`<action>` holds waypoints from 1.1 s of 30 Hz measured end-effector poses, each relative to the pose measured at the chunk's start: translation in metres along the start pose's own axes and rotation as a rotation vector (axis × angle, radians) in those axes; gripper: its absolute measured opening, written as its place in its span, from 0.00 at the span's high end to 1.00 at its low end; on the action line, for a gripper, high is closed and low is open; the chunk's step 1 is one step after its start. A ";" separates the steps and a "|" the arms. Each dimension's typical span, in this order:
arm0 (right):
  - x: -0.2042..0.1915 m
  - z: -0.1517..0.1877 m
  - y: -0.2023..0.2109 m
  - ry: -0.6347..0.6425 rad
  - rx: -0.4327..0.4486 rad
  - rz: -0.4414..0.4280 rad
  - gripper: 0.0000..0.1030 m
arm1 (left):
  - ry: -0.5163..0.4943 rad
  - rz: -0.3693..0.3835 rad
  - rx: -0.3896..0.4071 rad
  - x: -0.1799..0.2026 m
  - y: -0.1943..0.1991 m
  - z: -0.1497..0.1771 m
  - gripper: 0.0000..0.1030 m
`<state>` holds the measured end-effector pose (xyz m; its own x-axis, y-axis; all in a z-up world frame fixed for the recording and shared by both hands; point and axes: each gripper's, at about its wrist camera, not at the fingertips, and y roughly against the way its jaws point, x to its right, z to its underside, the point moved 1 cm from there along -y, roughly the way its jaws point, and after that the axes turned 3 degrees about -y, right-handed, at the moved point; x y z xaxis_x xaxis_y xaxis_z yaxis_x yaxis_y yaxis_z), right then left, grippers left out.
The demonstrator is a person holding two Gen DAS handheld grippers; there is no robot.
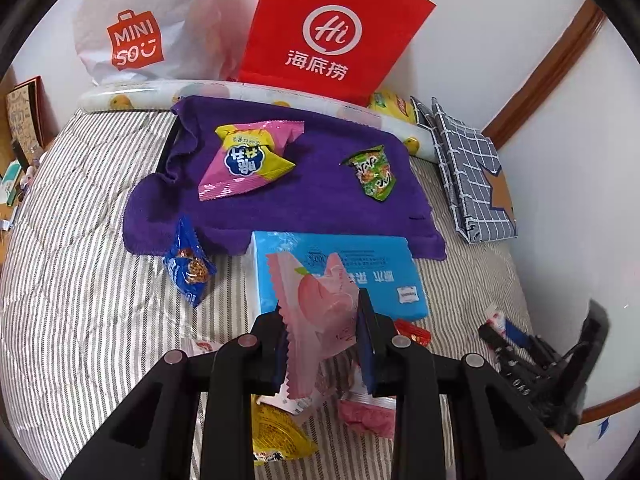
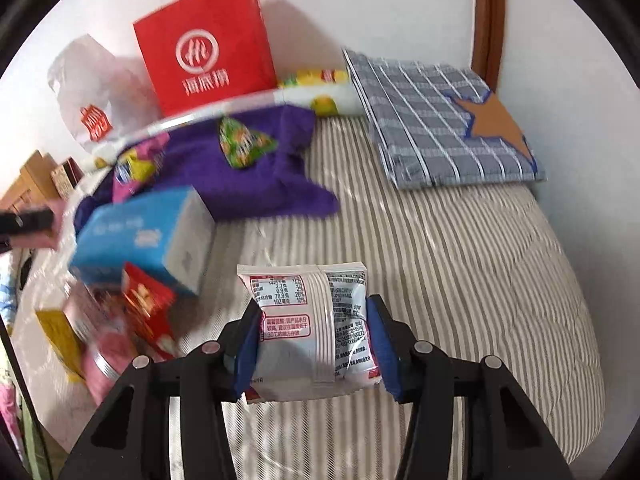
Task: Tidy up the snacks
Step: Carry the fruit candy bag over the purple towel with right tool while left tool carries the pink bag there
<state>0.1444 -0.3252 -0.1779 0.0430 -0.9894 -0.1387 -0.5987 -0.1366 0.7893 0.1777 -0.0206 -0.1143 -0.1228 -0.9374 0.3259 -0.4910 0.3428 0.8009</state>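
My left gripper point(image 1: 322, 320) is shut on a pink peach snack packet point(image 1: 316, 312), held above the striped bed point(image 1: 80, 280). My right gripper point(image 2: 314, 332) is shut on a white snack packet point(image 2: 316, 328) with its printed back facing me, lifted over the bed point(image 2: 460, 280). On the purple towel point(image 1: 312, 204) lie a pink-and-yellow packet point(image 1: 246, 158) and a green packet point(image 1: 372, 174). A blue packet point(image 1: 188, 264) lies at the towel's near edge. The right gripper point(image 1: 560, 368) shows at the lower right of the left wrist view.
A blue box point(image 1: 340, 268) lies in front of the towel. Loose snacks lie beneath my left gripper: yellow point(image 1: 280, 432), pink point(image 1: 368, 412), red point(image 1: 412, 332). A red paper bag point(image 1: 332, 28) and white plastic bag point(image 1: 140, 24) stand against the wall. A checked pillow point(image 2: 440, 120) lies right.
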 end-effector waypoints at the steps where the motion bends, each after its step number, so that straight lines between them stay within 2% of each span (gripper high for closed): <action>1: -0.003 -0.006 0.002 -0.001 0.010 -0.007 0.53 | 0.003 0.000 0.001 -0.002 0.000 -0.002 0.73; 9: -0.038 -0.060 0.005 0.030 0.095 -0.059 0.53 | 0.028 0.004 0.025 -0.018 -0.001 -0.025 0.73; 14: -0.053 -0.092 -0.009 0.035 0.120 -0.079 0.53 | 0.046 0.000 0.036 -0.030 -0.006 -0.045 0.73; 24: -0.061 -0.115 -0.063 0.007 0.065 -0.085 0.53 | 0.107 0.003 0.018 -0.063 -0.037 -0.071 0.73; 33: -0.069 -0.125 -0.109 0.030 0.008 -0.072 0.53 | 0.133 0.011 -0.035 -0.084 -0.075 -0.073 0.73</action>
<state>0.3064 -0.2479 -0.1798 0.1103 -0.9780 -0.1770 -0.5998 -0.2075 0.7728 0.2880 0.0364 -0.1649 -0.0119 -0.9179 0.3966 -0.4598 0.3572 0.8130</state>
